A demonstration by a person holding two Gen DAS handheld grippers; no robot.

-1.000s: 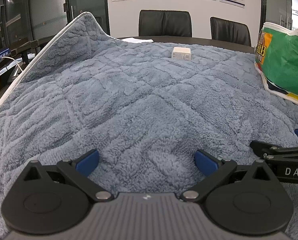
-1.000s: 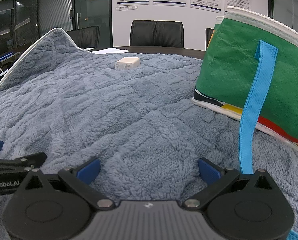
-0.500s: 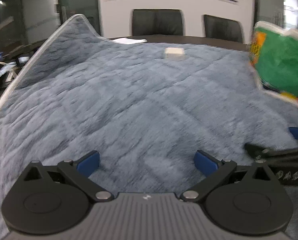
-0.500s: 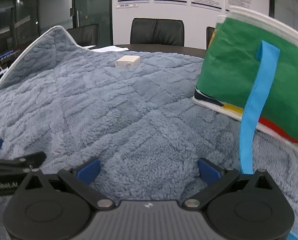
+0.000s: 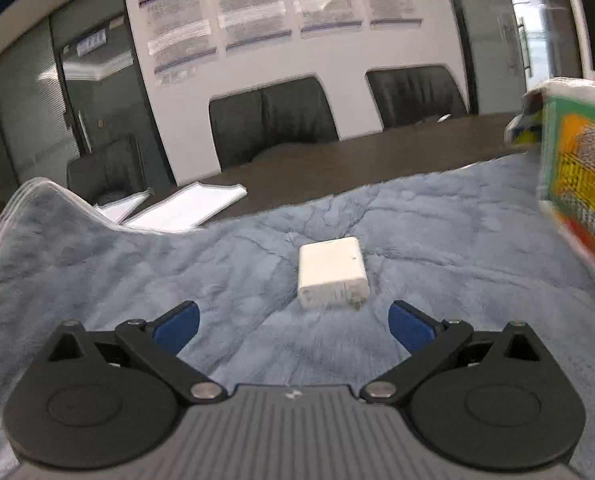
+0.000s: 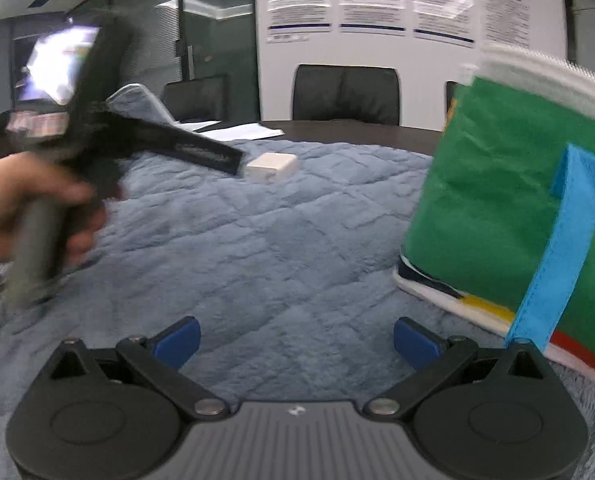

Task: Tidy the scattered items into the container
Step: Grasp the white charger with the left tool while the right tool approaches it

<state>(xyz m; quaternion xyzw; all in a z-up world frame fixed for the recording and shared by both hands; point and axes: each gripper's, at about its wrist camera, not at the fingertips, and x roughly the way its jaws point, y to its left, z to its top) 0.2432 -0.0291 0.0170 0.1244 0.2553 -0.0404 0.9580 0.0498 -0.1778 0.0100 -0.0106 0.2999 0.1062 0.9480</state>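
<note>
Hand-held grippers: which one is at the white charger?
The left hand-held gripper: open, charger just ahead of its fingertips. The right sits far back near the bag.

Blue-grey, white and green on a dark brown table

The quilted plush blanket (image 5: 437, 240) is blue-grey with a diamond stitch pattern and pale white edging; the small square plastic charger (image 5: 332, 272) on it is plain white. The crinkled fabric tote bag (image 6: 497, 200) at the blanket's right edge is green with a white zip rim, a bright blue strap, and yellow, red and black bands along its base; its end panel is orange and yellow. Both grippers (image 5: 293, 324) (image 6: 295, 338) are black with blue fingertip pads (image 5: 175, 326). White paper sheets (image 5: 185, 210) lie on the dark brown table (image 5: 337, 168).
</note>
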